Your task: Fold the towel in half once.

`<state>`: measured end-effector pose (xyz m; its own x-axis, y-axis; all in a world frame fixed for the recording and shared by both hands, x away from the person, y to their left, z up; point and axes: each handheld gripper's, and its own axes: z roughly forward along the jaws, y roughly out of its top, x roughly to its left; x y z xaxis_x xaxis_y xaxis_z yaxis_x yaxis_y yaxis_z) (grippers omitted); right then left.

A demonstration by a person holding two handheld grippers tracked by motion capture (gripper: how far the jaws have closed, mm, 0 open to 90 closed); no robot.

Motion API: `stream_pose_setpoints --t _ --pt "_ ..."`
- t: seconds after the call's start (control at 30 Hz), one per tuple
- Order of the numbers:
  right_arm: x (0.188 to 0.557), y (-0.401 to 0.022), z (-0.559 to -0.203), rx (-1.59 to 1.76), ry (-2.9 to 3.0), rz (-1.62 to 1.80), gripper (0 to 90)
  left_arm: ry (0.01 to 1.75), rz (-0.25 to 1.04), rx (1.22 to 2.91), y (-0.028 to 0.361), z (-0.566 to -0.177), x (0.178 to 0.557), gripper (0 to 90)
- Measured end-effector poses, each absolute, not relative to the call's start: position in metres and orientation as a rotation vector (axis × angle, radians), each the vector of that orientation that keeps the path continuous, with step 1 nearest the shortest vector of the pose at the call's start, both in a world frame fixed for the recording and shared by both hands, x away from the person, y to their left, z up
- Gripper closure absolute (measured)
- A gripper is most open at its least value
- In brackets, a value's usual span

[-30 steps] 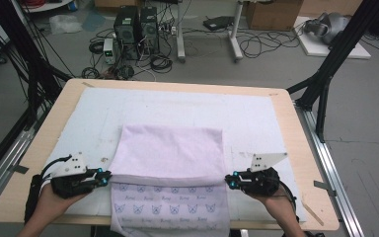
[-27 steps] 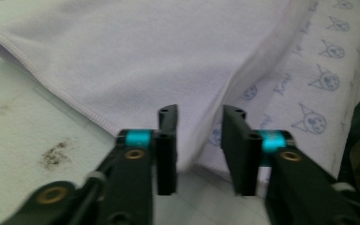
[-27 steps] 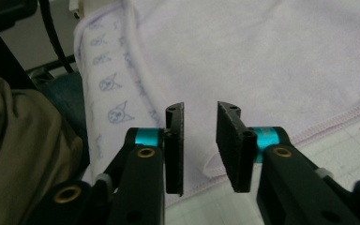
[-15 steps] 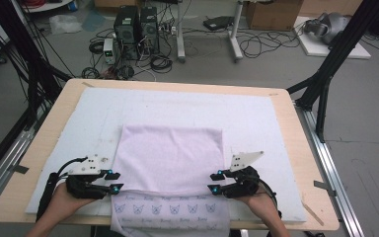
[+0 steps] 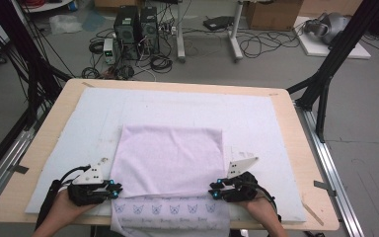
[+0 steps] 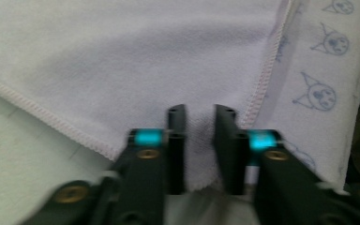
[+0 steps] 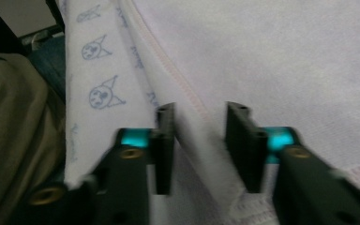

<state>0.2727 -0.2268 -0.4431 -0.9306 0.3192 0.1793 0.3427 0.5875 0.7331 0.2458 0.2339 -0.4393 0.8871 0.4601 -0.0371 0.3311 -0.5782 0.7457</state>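
A pale lilac cloth (image 5: 168, 158) lies folded on the white mat (image 5: 256, 113). Its lower layer, printed with blue cat faces (image 5: 172, 212), hangs over the near edge. My left gripper (image 5: 114, 190) is at the upper layer's near left corner. In the left gripper view its jaws (image 6: 200, 110) have just closed and pinch the hemmed corner (image 6: 197, 154). My right gripper (image 5: 213, 191) is at the near right corner. Its jaws (image 7: 199, 108) have just been closing, and they stand a little wider on the folded edge (image 7: 201, 150) between them.
The mat covers a wooden table (image 5: 306, 148) with black frame legs at both sides. Computer towers (image 5: 135, 29) and cables sit on the floor beyond it. A khaki trouser leg (image 7: 14, 140) lies just past the near edge.
Both grippers slid inward from beside the cloth to the upper layer's near corners and sank a little toward the mat. The cloth lies much as before.
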Motion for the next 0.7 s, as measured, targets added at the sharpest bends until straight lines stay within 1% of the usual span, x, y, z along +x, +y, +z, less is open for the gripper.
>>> stream_pose_setpoints --t 0.03,0.13,0.23,0.4,0.47,0.5,0.53,0.57,0.6,0.63,0.67,0.7 --pt "0.273 -0.228 -0.442 -0.561 -2.76 -1.291 85.2 0.563 0.197 2.23 0.233 -0.436 0.246 89.4" --pt "0.271 -0.229 -0.439 -0.54 -2.764 -1.306 85.9 0.565 0.209 2.213 0.235 -0.431 0.244 89.6" --pt "0.263 -0.237 -0.425 -0.524 -2.752 -1.386 86.3 0.555 0.232 2.177 0.241 -0.417 0.234 89.7" --pt "0.25 -0.243 -0.418 -0.506 -2.752 -1.409 86.4 0.523 0.22 2.181 0.243 -0.411 0.22 89.8" --pt "0.244 -0.246 -0.419 -0.497 -2.736 -1.413 85.0 0.502 0.222 2.19 0.242 -0.41 0.215 89.6" --pt "0.243 -0.248 -0.419 -0.498 -2.688 -1.419 74.6 0.504 0.233 2.182 0.242 -0.41 0.215 88.7" --pt "0.243 -0.248 -0.419 -0.498 -2.688 -1.419 74.6 0.504 0.233 2.182 0.242 -0.41 0.215 84.3" --pt "0.245 -0.25 -0.417 -0.519 -2.673 -1.448 67.7 0.516 0.237 2.175 0.242 -0.41 0.218 80.8" --pt "0.245 -0.25 -0.417 -0.519 -2.673 -1.448 67.7 0.529 0.242 2.165 0.243 -0.409 0.222 80.8" --pt "0.252 -0.252 -0.413 -0.554 -2.663 -1.488 60.7 0.542 0.244 2.151 0.243 -0.409 0.227 75.4" --pt "0.257 -0.252 -0.411 -0.579 -2.668 -1.497 58.6 0.553 0.249 2.139 0.243 -0.408 0.232 73.3" --pt "0.264 -0.252 -0.409 -0.599 -2.675 -1.498 58.3 0.58 0.27 2.127 0.241 -0.406 0.245 70.9"
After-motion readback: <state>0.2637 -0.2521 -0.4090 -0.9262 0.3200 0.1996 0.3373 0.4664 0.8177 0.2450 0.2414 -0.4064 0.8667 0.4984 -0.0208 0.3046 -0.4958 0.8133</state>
